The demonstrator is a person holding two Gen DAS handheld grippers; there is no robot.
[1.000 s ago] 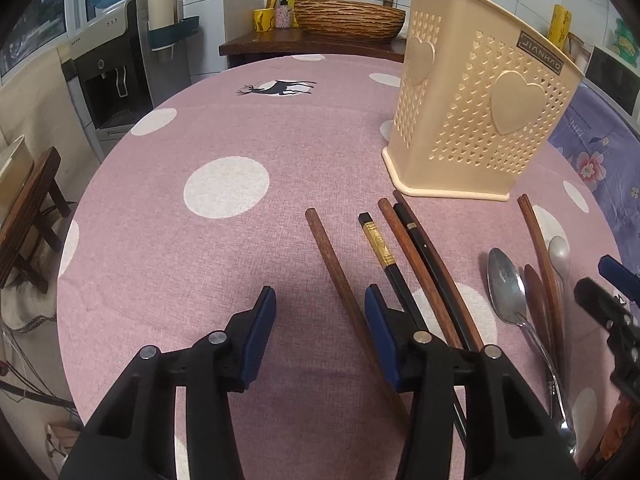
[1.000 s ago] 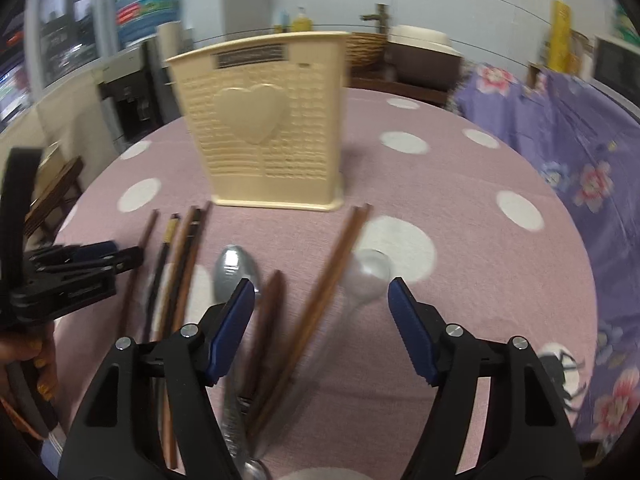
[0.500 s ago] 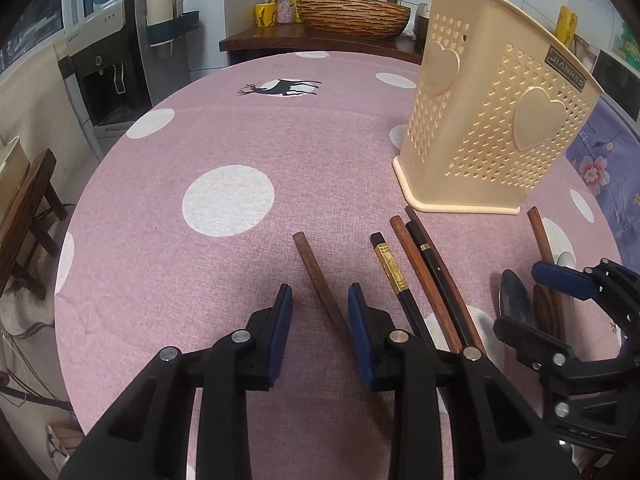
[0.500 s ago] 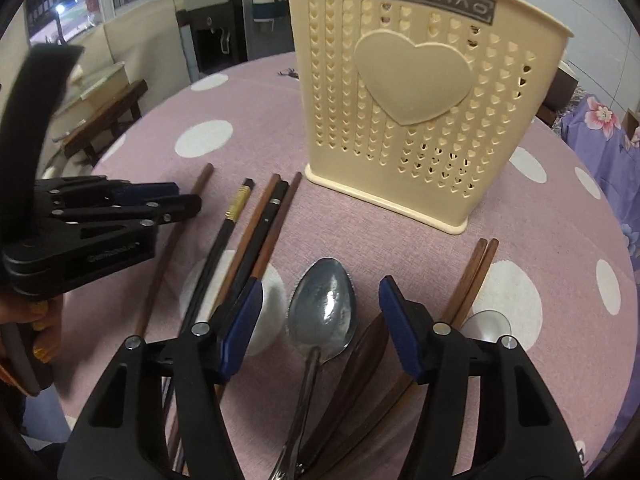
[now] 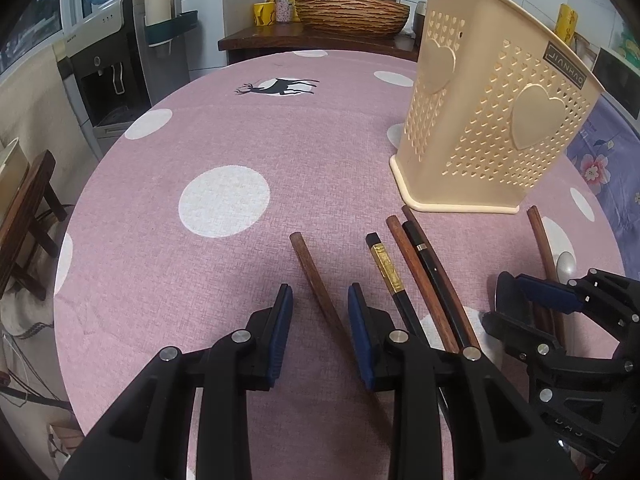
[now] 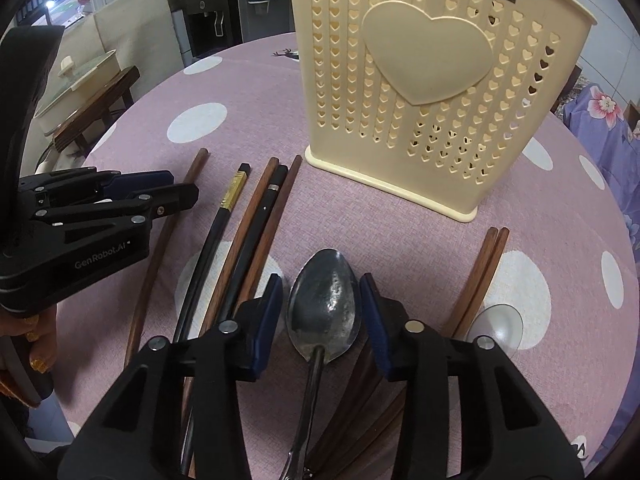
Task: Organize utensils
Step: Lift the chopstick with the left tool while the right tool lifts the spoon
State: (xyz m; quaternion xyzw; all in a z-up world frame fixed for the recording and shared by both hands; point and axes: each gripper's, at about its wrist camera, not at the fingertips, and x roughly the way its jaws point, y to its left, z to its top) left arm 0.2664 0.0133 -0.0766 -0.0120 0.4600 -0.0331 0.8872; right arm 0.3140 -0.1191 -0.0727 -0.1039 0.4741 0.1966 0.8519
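Observation:
A cream utensil holder (image 5: 492, 120) with heart holes stands on the pink dotted table; it also shows in the right wrist view (image 6: 432, 80). My left gripper (image 5: 320, 300) is open, its jaws either side of a lone brown chopstick (image 5: 312, 272) lying flat. Beside it lie a black chopstick with a gold band (image 5: 386, 268) and two more chopsticks (image 5: 424, 272). My right gripper (image 6: 322, 296) is open, its jaws either side of the bowl of a metal spoon (image 6: 324, 304). A brown chopstick pair (image 6: 480, 272) and a clear spoon (image 6: 496, 324) lie to its right.
The table (image 5: 224, 152) has its round edge at the left, with a wooden stool (image 5: 24, 208) beyond. A water dispenser (image 5: 112, 64) and a shelf with a woven basket (image 5: 352, 12) stand behind. A purple floral cloth (image 6: 600, 116) is at the right.
Both grippers have moved forward and lower. The left jaws narrowed around the lone brown chopstick. The right gripper swung left and narrowed around the spoon's bowl.

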